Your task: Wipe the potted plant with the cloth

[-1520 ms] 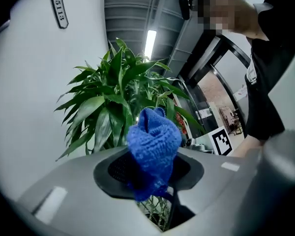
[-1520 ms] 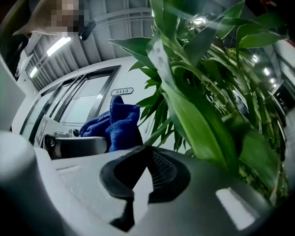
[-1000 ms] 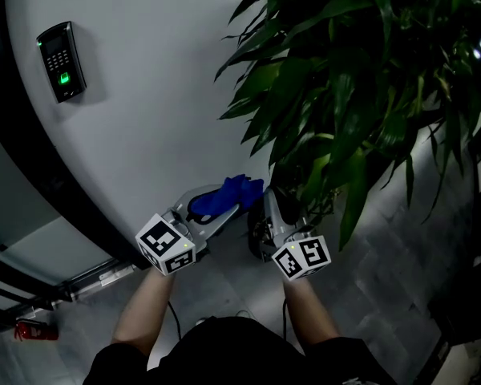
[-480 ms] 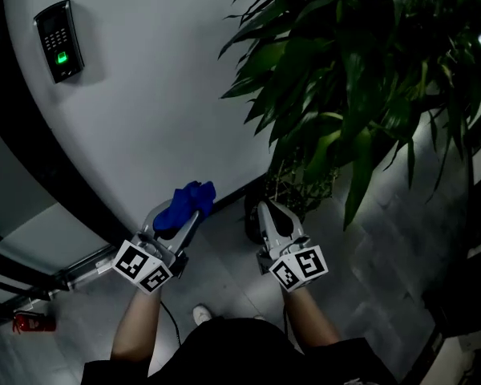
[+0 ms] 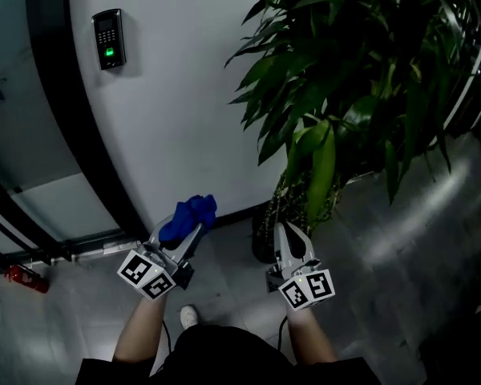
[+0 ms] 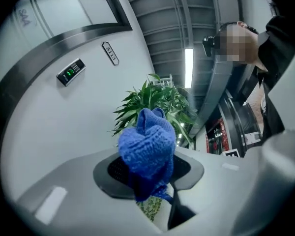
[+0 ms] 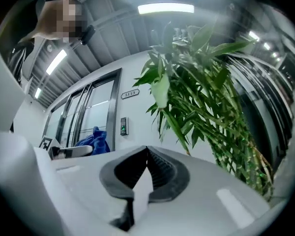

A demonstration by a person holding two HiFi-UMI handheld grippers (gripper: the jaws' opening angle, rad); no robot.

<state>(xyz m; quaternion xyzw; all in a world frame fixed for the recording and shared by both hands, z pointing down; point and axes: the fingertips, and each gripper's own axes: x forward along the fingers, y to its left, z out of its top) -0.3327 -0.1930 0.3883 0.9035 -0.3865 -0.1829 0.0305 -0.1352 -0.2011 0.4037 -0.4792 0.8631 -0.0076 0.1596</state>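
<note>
Potted plant (image 5: 337, 95) on glossy grey floor (image 5: 401, 295), beside curved white wall (image 5: 176, 119).

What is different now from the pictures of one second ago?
The left claw, carrying the blue cloth, drew back leftward from the lower leaves of the potted plant, and its gap to the right claw widened. The head camera also turned. Unchanged: the cloth stays clamped, and the right claw stays shut and empty.
</note>
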